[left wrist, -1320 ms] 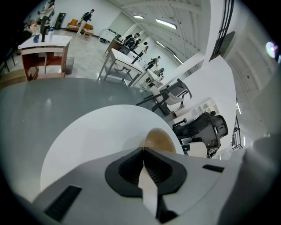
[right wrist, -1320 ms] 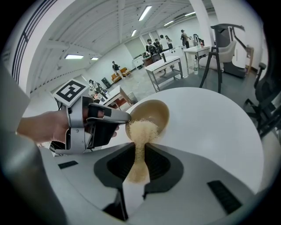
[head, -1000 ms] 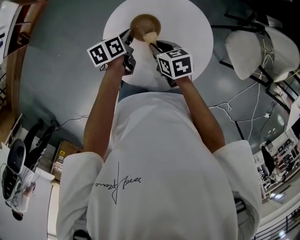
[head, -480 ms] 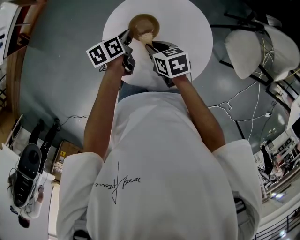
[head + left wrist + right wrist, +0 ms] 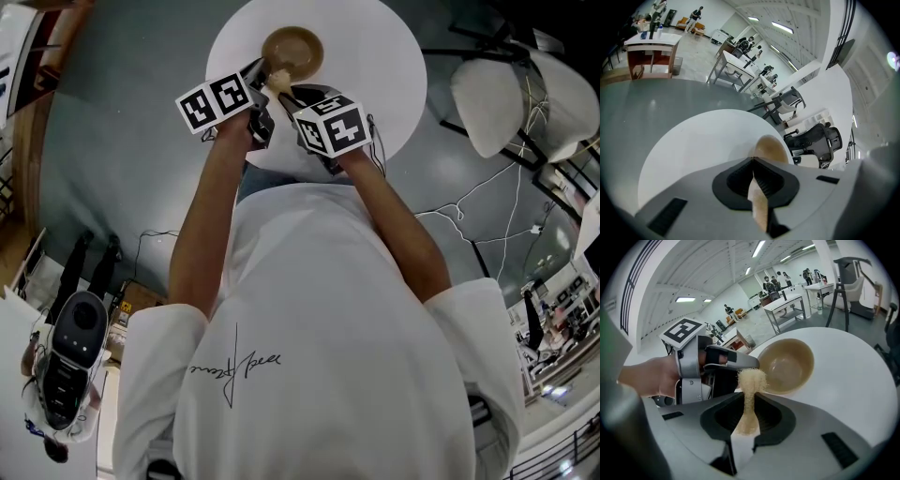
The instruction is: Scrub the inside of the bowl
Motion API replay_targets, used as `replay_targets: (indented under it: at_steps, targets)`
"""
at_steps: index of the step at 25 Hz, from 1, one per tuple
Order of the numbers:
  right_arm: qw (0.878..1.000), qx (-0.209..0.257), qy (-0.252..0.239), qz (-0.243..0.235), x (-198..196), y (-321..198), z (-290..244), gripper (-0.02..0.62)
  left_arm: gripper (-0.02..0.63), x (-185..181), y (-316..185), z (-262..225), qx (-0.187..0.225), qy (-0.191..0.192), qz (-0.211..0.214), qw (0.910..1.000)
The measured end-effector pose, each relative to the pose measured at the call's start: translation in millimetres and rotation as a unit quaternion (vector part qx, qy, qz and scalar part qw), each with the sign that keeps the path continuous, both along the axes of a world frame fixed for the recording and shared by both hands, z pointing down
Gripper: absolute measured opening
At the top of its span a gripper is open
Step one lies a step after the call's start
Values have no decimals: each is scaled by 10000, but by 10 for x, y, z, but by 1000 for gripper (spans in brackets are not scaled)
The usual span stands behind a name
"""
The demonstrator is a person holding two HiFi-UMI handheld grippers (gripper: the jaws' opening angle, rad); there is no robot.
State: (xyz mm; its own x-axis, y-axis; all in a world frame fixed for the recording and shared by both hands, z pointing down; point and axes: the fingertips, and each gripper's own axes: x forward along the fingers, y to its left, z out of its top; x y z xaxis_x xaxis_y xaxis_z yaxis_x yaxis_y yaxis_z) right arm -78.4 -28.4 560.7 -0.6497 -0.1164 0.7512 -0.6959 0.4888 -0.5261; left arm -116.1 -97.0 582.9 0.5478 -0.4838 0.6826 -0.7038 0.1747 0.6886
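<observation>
A tan bowl (image 5: 292,51) stands on the round white table (image 5: 375,56). My left gripper (image 5: 263,67) is shut on the bowl's near-left rim; in the left gripper view that rim (image 5: 758,206) runs between the closed jaws of the left gripper (image 5: 753,171). My right gripper (image 5: 284,91) is shut on a beige fibrous scrubber (image 5: 751,380). The scrubber's tuft (image 5: 277,80) sits at the bowl's near-left edge, right beside the left gripper's finger (image 5: 731,361). In the right gripper view the bowl's inside (image 5: 787,365) shows bare and open.
A white chair (image 5: 506,103) stands to the right of the table. Thin cables (image 5: 469,216) lie on the grey floor. A grey and black device (image 5: 66,366) is at lower left. Desks and people (image 5: 740,47) are far off.
The right gripper has moved left, drawing the scrubber from over the bowl's inside to its near-left rim. The left gripper keeps its hold on the rim.
</observation>
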Motion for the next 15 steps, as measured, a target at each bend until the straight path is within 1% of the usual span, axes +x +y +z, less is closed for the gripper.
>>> replay_targets:
  at_steps: [2, 5, 9, 10, 13, 15]
  targets:
    - [10000, 12, -16, -59, -22, 1, -11, 80, 11, 19, -3, -16, 36, -69, 41, 10000]
    - [9999, 29, -33, -107, -40, -18, -1, 80, 11, 14, -38, -29, 161, -274, 182, 9993]
    - [9998, 81, -17, -170, -32, 24, 2, 80, 11, 24, -16, -70, 430, -551, 536, 9961]
    - [9998, 94, -16, -184, -14, 23, -2, 80, 11, 35, -22, -85, 481, -572, 558, 9956]
    - [9997, 121, -11, -203, 43, -6, -19, 80, 12, 40, -57, -102, 481, -411, 317, 9975]
    - [9996, 135, -3, -235, 54, -20, -34, 80, 12, 8, -71, -113, 481, -375, 187, 9980]
